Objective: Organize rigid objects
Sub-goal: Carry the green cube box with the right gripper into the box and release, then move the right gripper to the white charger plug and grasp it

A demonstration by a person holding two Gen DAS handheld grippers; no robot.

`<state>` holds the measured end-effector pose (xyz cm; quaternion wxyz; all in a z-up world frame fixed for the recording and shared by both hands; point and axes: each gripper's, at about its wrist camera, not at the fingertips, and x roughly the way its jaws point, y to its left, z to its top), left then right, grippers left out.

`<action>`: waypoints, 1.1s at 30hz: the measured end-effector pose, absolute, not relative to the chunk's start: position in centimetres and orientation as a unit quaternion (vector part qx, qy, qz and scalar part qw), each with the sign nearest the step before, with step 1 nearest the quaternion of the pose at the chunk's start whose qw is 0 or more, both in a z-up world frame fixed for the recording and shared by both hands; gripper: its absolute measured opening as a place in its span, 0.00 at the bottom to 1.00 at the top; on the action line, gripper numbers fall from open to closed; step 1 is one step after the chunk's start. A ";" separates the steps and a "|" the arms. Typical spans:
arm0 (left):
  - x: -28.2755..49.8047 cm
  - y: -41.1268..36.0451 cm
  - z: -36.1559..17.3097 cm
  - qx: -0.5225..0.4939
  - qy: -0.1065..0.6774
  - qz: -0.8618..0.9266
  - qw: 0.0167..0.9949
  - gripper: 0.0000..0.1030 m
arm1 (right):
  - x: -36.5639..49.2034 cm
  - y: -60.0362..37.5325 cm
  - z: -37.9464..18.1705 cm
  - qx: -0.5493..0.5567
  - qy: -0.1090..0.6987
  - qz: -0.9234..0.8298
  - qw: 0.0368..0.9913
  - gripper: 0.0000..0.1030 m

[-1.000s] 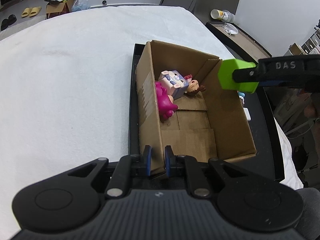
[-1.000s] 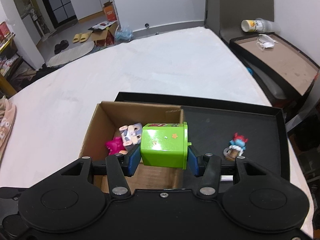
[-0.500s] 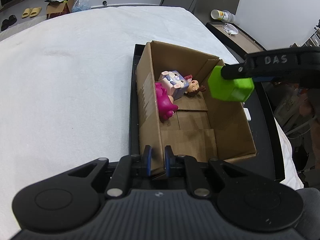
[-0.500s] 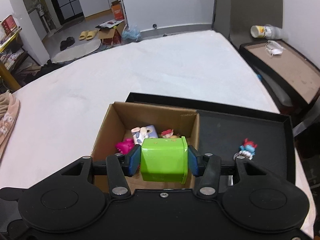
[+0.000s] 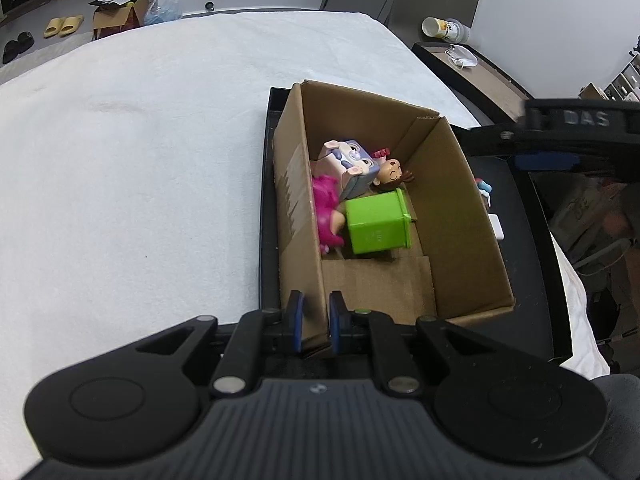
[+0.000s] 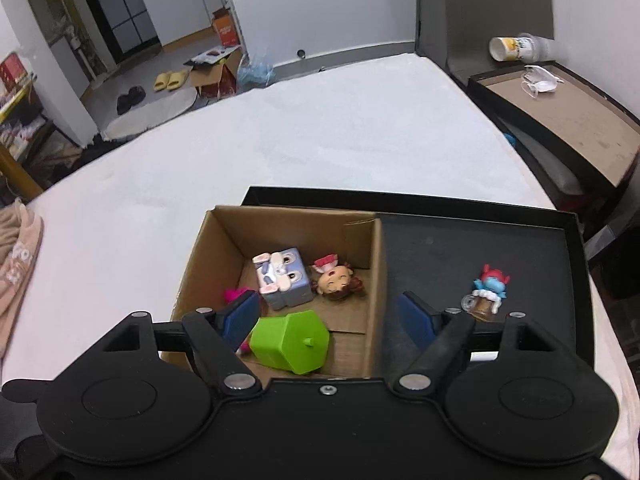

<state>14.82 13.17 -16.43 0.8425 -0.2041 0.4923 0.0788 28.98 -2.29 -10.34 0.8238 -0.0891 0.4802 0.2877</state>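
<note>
Green bin [image 5: 378,223] loose inside cardboard box [image 5: 460,216].

White walls [image 6: 320,4], grey floor [image 6: 176,60] with yellow slippers [image 6: 172,80], open cardboard carton [image 6: 218,74], dark-framed glazed partition [image 6: 124,12], white-covered worktop [image 6: 360,128].

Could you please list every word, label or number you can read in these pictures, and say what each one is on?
"DAS": pale letters on the black body of the right gripper, seen from the left wrist.
Lettering on the pink cloth at the table's left edge: cut off, unreadable.
Print on the white and yellow paper cup and the orange box: too small to read.
</note>
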 end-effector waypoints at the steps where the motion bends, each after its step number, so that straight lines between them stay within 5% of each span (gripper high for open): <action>1: 14.8 13.2 -16.5 -0.204 0.492 0.079 0.842 0.12 | 29.2 -2.8 -10.2 -0.087 0.478 0.284 0.826 0.74; 21: 15.3 12.7 -16.7 -0.190 0.501 0.088 0.840 0.12 | 33.0 -11.6 -13.1 -0.051 0.502 0.212 0.837 0.74; 33: 15.5 12.3 -16.8 -0.182 0.506 0.095 0.838 0.12 | 34.4 -12.7 -16.6 -0.051 0.526 0.195 0.826 0.88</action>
